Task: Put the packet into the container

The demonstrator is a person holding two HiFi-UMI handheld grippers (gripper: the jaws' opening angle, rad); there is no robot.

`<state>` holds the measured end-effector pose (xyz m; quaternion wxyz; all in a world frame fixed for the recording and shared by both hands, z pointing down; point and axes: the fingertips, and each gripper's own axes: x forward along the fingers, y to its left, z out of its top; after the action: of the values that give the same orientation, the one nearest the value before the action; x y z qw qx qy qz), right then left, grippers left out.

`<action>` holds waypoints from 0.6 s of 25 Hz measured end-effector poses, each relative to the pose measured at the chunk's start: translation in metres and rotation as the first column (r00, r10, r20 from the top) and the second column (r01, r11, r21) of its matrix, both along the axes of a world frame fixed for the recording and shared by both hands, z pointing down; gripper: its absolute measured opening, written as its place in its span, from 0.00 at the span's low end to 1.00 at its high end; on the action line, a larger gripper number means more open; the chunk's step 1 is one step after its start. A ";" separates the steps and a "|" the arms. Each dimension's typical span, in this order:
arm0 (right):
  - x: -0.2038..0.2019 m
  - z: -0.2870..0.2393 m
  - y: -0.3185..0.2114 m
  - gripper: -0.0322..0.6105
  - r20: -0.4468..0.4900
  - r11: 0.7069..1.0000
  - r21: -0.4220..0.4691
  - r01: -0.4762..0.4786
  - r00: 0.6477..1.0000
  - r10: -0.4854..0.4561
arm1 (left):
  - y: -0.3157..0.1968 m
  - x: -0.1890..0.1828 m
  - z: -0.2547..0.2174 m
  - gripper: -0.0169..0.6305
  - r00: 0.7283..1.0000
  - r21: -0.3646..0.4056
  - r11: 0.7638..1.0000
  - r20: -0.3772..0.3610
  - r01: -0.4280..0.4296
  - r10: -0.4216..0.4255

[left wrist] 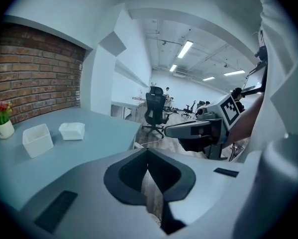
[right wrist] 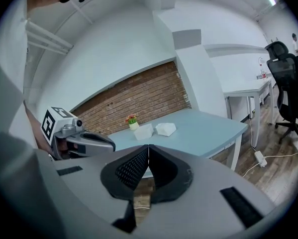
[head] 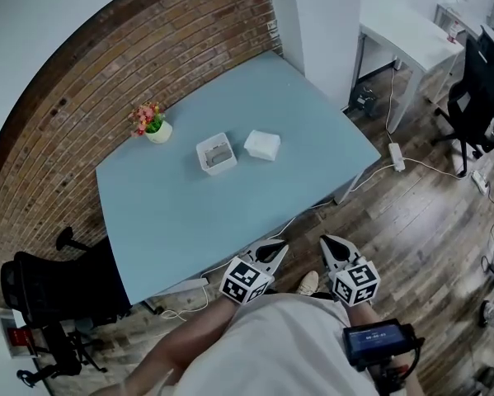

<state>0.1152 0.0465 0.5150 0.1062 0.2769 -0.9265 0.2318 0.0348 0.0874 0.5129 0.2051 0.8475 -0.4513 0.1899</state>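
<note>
We hold the left gripper (head: pixel 273 250) and right gripper (head: pixel 331 247) low in the frame, off the table (head: pixel 230 213) – both with jaws together, empty. The packet (head: pixel 262 145) lies mid-frame, just right of the container (head: pixel 217 154) – outside it.

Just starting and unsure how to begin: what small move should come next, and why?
Probably reach the right gripper forward toward the packet, opening it on the way. It and the left gripper sit shut and empty short of the table, and the packet lies right of the container, outside it.
</note>
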 end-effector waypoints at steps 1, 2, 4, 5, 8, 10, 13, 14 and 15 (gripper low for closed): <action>0.001 0.000 -0.004 0.07 0.001 1.000 -0.002 0.004 1.000 -0.004 | -0.002 0.001 0.000 0.04 1.000 -0.004 1.000 0.003 0.004 -0.004; 0.001 0.000 -0.007 0.07 0.002 1.000 -0.002 0.008 1.000 -0.008 | -0.004 0.001 0.000 0.04 1.000 -0.008 1.000 0.005 0.007 -0.007; 0.001 -0.001 -0.016 0.07 0.008 1.000 -0.001 0.013 1.000 -0.013 | -0.010 0.001 -0.001 0.04 1.000 -0.009 1.000 0.011 0.011 -0.011; 0.001 -0.002 -0.020 0.07 0.012 1.000 -0.001 0.015 1.000 -0.015 | -0.013 0.001 -0.002 0.04 1.000 -0.006 1.000 0.018 0.010 -0.010; -0.004 0.000 -0.027 0.07 0.021 1.000 -0.009 0.022 1.000 -0.022 | -0.022 -0.002 -0.003 0.04 0.998 0.007 1.000 0.056 -0.007 0.007; -0.008 0.002 -0.029 0.07 0.021 0.999 -0.018 0.031 0.999 -0.030 | -0.027 -0.005 -0.002 0.04 0.997 0.009 1.000 0.072 -0.015 0.015; -0.011 0.007 -0.027 0.07 0.013 0.998 -0.039 0.039 0.999 -0.039 | -0.033 -0.006 -0.002 0.04 0.998 0.007 1.000 0.064 -0.010 0.010; -0.013 0.008 -0.028 0.07 0.009 0.998 -0.044 0.042 0.999 -0.042 | -0.035 -0.007 -0.003 0.04 0.998 0.008 1.000 0.058 -0.009 0.009; -0.016 0.009 -0.029 0.07 0.005 0.998 -0.047 0.045 0.999 -0.045 | -0.038 -0.008 -0.003 0.04 0.999 0.010 1.000 0.053 -0.009 0.009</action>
<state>0.0993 0.0176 0.5245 0.1162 0.2529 -0.9270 0.2515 0.0270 0.0496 0.5100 0.1880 0.8451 -0.4538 0.2111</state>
